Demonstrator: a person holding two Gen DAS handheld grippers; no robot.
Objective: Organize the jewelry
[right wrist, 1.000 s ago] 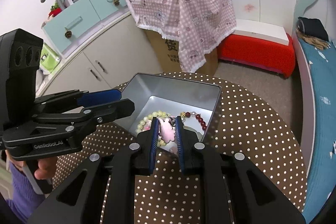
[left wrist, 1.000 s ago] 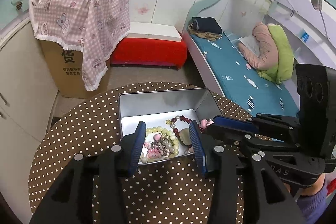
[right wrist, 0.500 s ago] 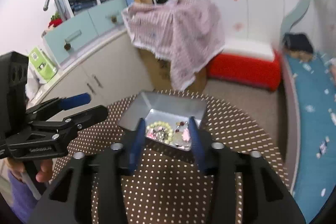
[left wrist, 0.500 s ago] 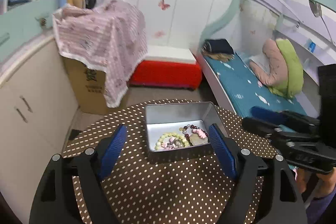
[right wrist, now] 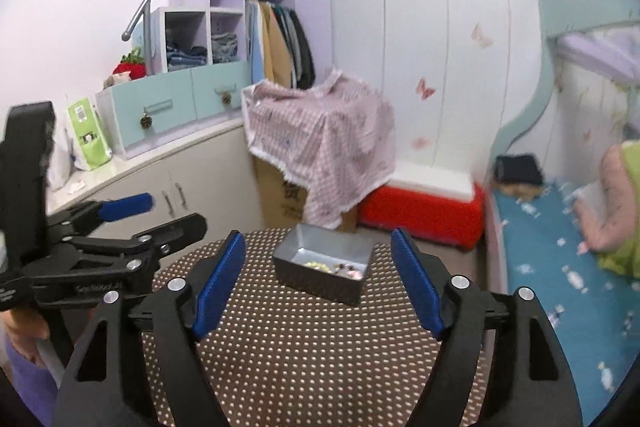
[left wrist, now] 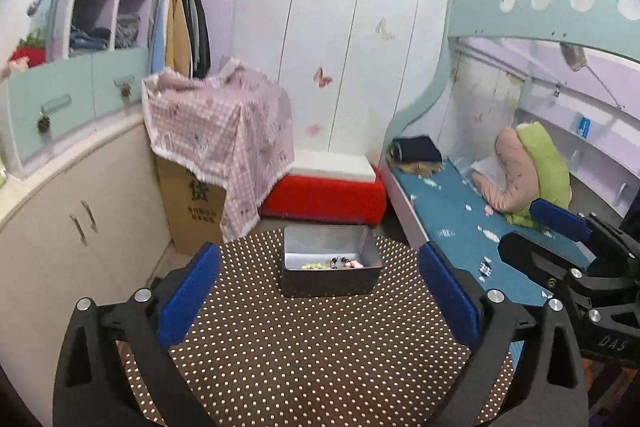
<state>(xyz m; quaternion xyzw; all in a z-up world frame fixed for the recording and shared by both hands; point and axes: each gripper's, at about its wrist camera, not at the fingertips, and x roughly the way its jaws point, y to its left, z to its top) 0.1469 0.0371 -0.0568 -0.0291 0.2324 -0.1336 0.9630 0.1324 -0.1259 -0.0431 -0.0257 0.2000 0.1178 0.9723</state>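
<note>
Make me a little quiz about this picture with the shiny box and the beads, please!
1. True or false: the left tool is holding a bead bracelet.
2. Where is the jewelry lying?
A. on the dotted tablecloth
B. inside the metal tin
C. on the blue bed
3. Fill the gap: the cardboard box beside the table is draped with a pink checked ____.

Key
1. False: both tools are empty, jaws opening, with nothing between them; the right tool is away from the tin too.
2. B
3. cloth
</note>
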